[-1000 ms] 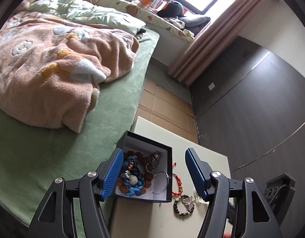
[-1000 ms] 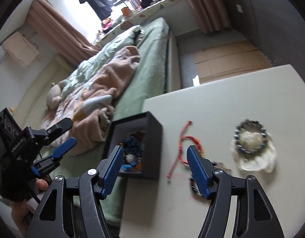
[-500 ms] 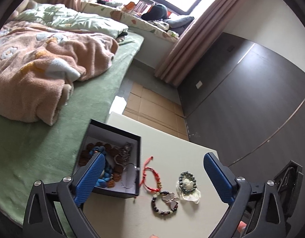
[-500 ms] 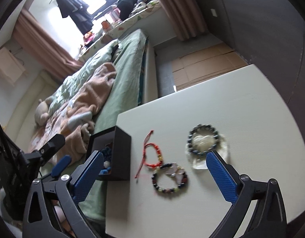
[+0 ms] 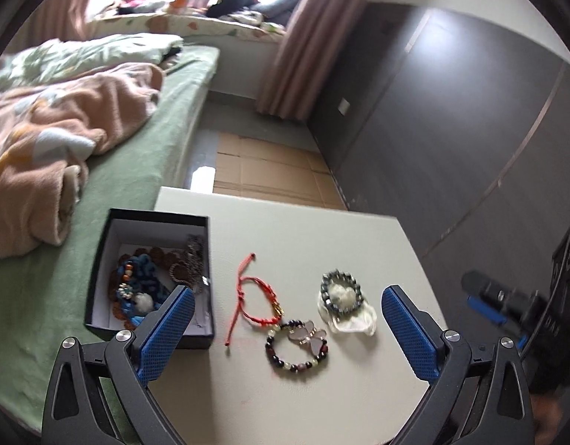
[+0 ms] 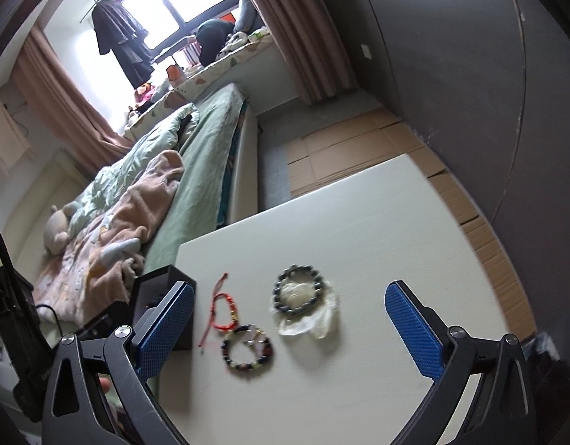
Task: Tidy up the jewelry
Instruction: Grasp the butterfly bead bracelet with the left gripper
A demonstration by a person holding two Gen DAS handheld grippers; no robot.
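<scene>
Both claws are spread wide and hold nothing: the left claw (image 5: 287,328) and the right claw (image 6: 288,328) each hang above the pale surface (image 5: 322,237), and their jaws have just been opening. On the surface lie a red cord bracelet (image 5: 257,302), a dark bead bracelet with a pink butterfly charm (image 5: 298,345) touching its lower end, and a grey bead bracelet (image 5: 338,293) on a small clear bag. The black box (image 5: 114,252) at the surface's left edge, beside the bed (image 5: 144,170), holds blue and brown beads.

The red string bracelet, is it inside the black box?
No, the red string bracelet lies on the table beside the black box.
</scene>
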